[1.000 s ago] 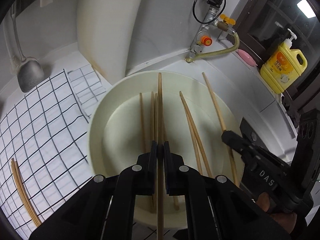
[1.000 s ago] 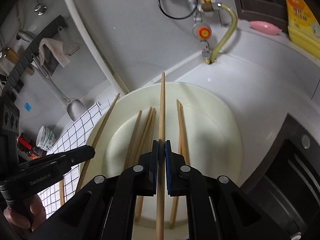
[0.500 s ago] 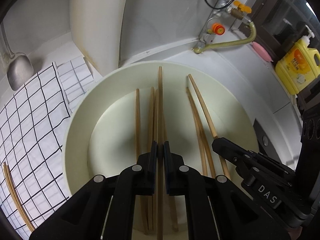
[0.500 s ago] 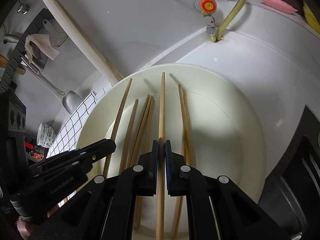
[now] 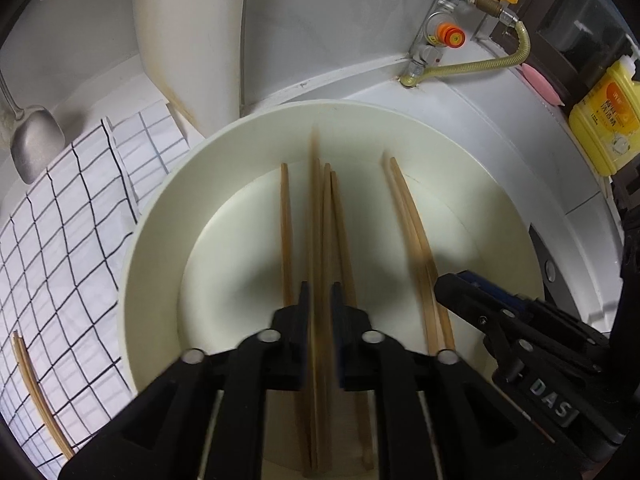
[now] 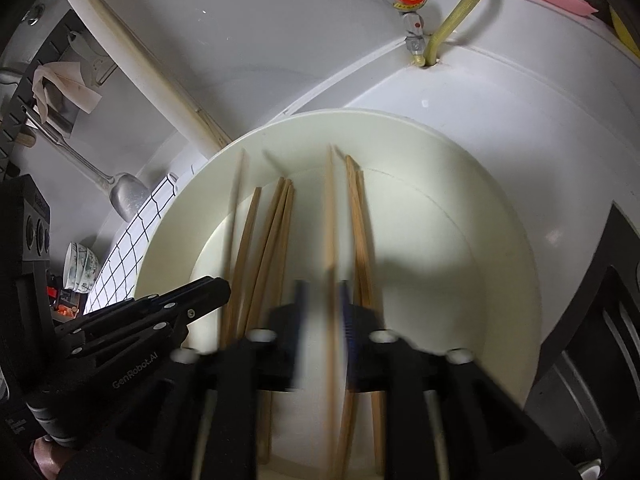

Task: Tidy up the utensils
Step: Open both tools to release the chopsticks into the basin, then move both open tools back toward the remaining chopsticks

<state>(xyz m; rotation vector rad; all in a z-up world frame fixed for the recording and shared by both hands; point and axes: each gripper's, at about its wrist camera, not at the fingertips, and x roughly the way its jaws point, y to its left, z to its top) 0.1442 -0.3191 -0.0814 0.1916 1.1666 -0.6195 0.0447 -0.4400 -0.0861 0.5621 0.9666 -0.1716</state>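
- Left wrist view: the left gripper (image 5: 320, 300) hangs over the cream basin (image 5: 160, 240), its jaws just eased apart, a chopstick (image 5: 316, 208) loose in the gap. More chopsticks (image 5: 412, 232) lie on the basin floor; the right gripper (image 5: 460, 288) sits at the right.
- Right wrist view: the right gripper (image 6: 322, 300) has also just parted; its blurred chopstick (image 6: 330, 220) seems free between the pads, inside the basin (image 6: 500, 208).

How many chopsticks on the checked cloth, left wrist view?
2: the chopsticks lie side by side near the cloth's left edge, outside the bowl. More may sit beyond the frame.
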